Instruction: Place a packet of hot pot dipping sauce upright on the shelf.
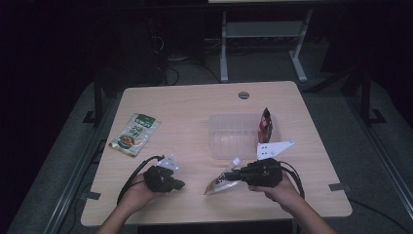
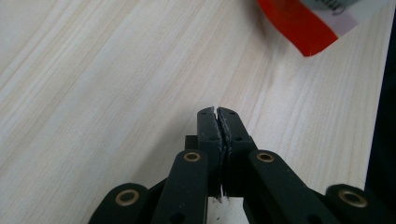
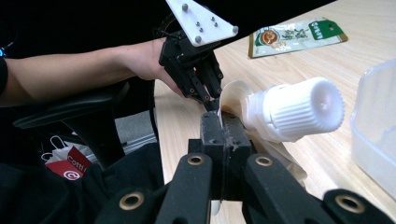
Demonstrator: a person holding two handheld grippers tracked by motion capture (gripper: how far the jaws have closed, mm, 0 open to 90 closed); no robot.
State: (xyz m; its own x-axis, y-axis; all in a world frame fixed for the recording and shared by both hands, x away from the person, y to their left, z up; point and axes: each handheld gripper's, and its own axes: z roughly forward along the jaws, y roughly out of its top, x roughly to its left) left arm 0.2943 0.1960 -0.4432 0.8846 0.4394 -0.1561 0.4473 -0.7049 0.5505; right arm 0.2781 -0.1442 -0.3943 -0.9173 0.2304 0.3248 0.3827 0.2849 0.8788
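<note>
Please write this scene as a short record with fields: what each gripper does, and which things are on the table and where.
right gripper: shut on the spouted pouch near its white cap
left gripper: shut, nothing between the jaws
clear plastic container: table centre, open on top
red packet: upright at the container's right end
green packet: flat on the table, left side

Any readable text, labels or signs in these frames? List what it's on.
"Cott" plus an "@" sign: red-and-white tag on the dark floor-side clutter, cut off, rest unreadable.
Green packet: print too small and blurred to read.
Spout pouch in the right gripper: no legible text.
Red packet in the clear tray: too small to read.
Orange-and-white corner: grey print blurred, unreadable.
</note>
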